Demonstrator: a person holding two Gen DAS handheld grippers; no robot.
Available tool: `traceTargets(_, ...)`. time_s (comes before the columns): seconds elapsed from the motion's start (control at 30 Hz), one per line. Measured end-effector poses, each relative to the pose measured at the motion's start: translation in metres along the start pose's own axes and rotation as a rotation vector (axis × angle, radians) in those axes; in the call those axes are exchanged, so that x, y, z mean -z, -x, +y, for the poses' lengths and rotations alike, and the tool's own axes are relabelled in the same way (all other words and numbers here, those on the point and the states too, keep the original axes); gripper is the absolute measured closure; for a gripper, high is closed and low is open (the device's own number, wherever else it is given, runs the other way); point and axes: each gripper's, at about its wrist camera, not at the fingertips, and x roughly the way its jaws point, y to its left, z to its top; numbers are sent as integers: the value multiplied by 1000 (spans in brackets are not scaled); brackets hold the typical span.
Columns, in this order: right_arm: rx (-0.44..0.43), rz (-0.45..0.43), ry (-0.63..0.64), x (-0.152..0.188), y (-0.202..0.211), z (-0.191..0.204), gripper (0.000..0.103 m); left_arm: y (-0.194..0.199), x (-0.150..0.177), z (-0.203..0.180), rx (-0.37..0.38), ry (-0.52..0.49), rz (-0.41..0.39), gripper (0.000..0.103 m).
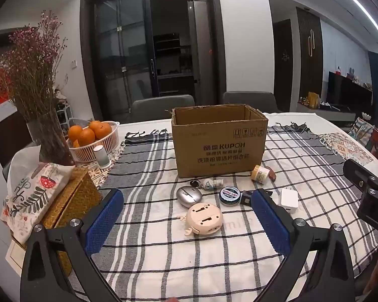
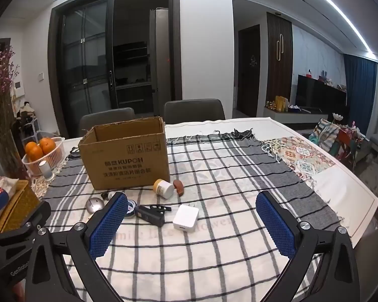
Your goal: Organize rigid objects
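While both grippers [image 1: 186,216] [image 2: 191,222] gape: one box [image 1: 219,148], two oranges [image 2: 40,148] visible

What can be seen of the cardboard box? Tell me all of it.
The cardboard box is plain brown corrugated card, open at the top, its flaps gone or folded away and its upper edges ragged. Its front face bears "KUPOH", lines of Chinese print and a row of handling symbols. It stands upright on the checked tablecloth, behind the small items. What shows of the inside is bare; the bottom is hidden. A small cream-lidded jar lies by its front right corner; contact is unclear.
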Motion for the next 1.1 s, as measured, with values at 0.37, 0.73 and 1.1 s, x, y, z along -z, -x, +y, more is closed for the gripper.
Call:
traceTargets(0.37, -7, 11, -4, 0, -1, -1, 0, 1, 2, -1, -4, 4, -9, 0)
traceTargets(0.73, -10, 9, -13, 1, -1, -2, 0, 2, -1, 0, -6, 9, -14, 0)
traceTargets(1.1, -6, 8, -13, 2, 0, 0, 0, 3, -1, 0, 1, 7, -19, 0)
